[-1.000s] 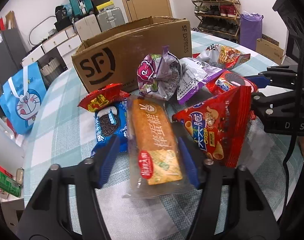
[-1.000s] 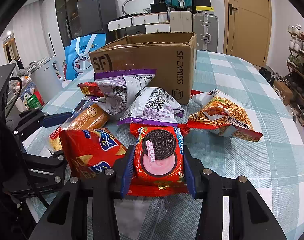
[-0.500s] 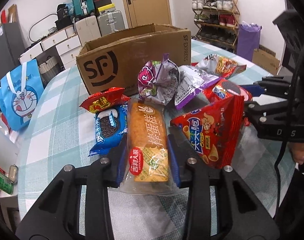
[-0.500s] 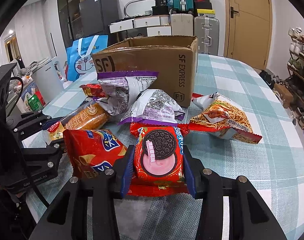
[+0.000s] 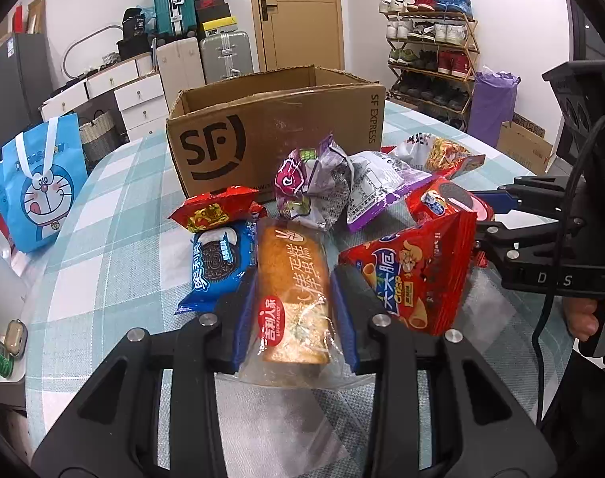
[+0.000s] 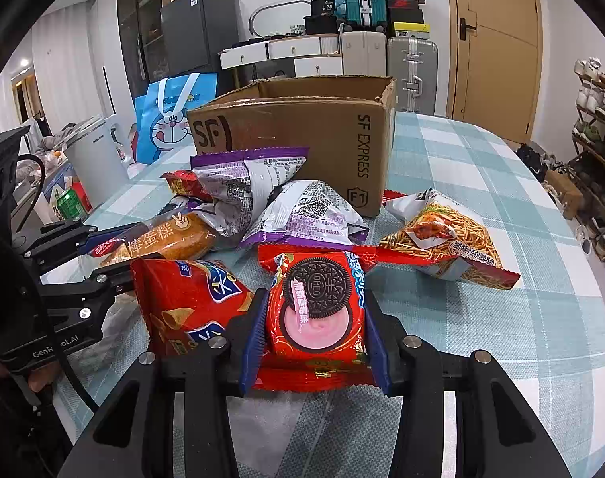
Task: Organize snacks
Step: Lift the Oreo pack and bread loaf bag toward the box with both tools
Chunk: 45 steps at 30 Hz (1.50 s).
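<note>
My left gripper is shut on a clear-wrapped orange cake bar, its blue pads pressing both long sides. To its left lies a blue Oreo pack; to its right stands a red crisp bag. My right gripper is shut on a red Oreo pack with a pink cream picture. An open SF cardboard box stands behind the snack pile. Two purple-and-silver bags lie in front of the box. In the right wrist view the left gripper holds the cake bar.
A noodle snack bag lies right of the pile, a small red pack by the box corner. The checked tablecloth stretches to the right. A blue cartoon bag stands off the table's left; suitcases, drawers and a shoe rack line the room.
The left gripper's jaws have closed from a wide gap onto the cake bar. The left gripper's view has tilted up a little. The right gripper keeps still on the red Oreo pack.
</note>
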### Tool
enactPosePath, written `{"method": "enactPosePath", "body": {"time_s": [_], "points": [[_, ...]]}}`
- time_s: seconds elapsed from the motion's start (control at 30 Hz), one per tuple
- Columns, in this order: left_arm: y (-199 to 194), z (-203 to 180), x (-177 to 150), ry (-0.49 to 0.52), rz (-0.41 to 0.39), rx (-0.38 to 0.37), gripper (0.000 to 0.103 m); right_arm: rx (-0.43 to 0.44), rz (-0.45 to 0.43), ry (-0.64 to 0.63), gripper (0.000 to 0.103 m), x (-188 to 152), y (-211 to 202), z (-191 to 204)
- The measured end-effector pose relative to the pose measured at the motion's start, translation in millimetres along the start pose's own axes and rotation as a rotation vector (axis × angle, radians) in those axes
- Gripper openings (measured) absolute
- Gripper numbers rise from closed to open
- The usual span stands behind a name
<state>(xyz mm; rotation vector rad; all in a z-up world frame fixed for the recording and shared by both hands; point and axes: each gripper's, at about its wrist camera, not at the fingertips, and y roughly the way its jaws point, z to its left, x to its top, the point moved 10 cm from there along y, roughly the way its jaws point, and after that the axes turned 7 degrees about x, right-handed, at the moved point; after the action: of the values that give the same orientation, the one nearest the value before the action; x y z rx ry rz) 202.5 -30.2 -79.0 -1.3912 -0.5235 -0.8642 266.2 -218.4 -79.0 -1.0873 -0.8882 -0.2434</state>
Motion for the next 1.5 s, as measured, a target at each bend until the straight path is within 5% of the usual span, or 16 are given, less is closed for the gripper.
{"method": "enactPosePath", "body": {"time_s": [0.83,1.0,1.07,1.13,1.27,1.4,1.5], "points": [[-25.6,-0.9,14.2,-0.058,-0.075,-0.052,0.022,0.043,-0.055,-0.031,0.045,2.9,-15.0,10.1],[-14.4,-3.9,4.1,-0.036,-0.007,-0.04,0.022,0.036,-0.044,-0.046,0.045,0.4,-13.3,13.9],[-9.1,-4.9,0.1,-0.026,0.026,-0.03,0.028,0.037,-0.043,-0.042,0.045,0.3,-13.3,13.5],[-5.1,-7.6,-4.6,-0.002,0.056,-0.018,0.052,0.037,-0.041,-0.037,0.045,0.0,-13.2,12.9],[4.1,-13.5,-15.6,0.028,0.133,-0.038,0.053,0.038,-0.04,-0.037,0.045,1.0,-12.0,12.3],[9.9,-18.3,-20.4,0.053,0.162,-0.012,0.035,0.037,-0.041,-0.042,0.045,1.7,-11.7,12.5],[5.3,-19.7,-17.2,0.049,0.13,-0.019,0.033,0.04,-0.047,-0.037,0.045,2.2,-12.8,12.1]]}}
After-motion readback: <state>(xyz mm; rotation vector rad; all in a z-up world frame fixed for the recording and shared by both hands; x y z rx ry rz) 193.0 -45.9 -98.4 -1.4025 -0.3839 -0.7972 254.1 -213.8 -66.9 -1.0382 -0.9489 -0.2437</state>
